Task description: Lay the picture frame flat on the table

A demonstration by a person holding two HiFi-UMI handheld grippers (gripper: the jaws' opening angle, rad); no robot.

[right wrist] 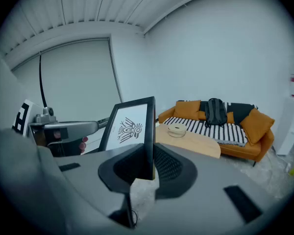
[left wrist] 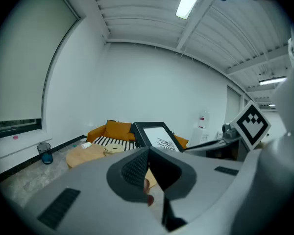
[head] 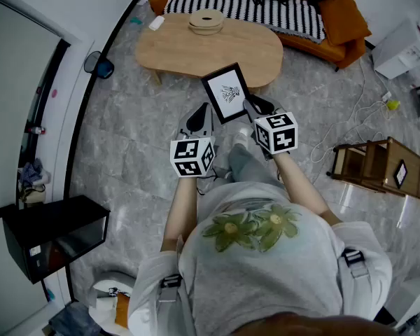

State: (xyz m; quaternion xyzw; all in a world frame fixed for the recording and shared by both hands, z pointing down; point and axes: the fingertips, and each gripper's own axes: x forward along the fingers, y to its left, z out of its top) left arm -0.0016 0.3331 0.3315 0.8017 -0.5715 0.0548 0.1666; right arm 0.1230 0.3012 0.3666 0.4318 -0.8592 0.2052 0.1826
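Observation:
A black picture frame (head: 227,92) with a white print is held in the air in front of the person, short of the near edge of the wooden coffee table (head: 196,51). My right gripper (head: 254,108) is shut on the frame's right edge. In the right gripper view the frame (right wrist: 130,126) stands upright, its edge pinched between the pads of the right gripper (right wrist: 150,166). My left gripper (head: 199,117) is shut and empty, just below and left of the frame. The left gripper view shows the frame (left wrist: 157,136) past the closed tips of the left gripper (left wrist: 148,153).
A round wooden piece (head: 206,21) and a small white item (head: 156,23) lie on the table. An orange sofa (head: 339,19) with a striped blanket stands behind it. A wooden stool (head: 378,166) is at right, a black cabinet (head: 56,236) at left, and cables (head: 360,110) on the floor.

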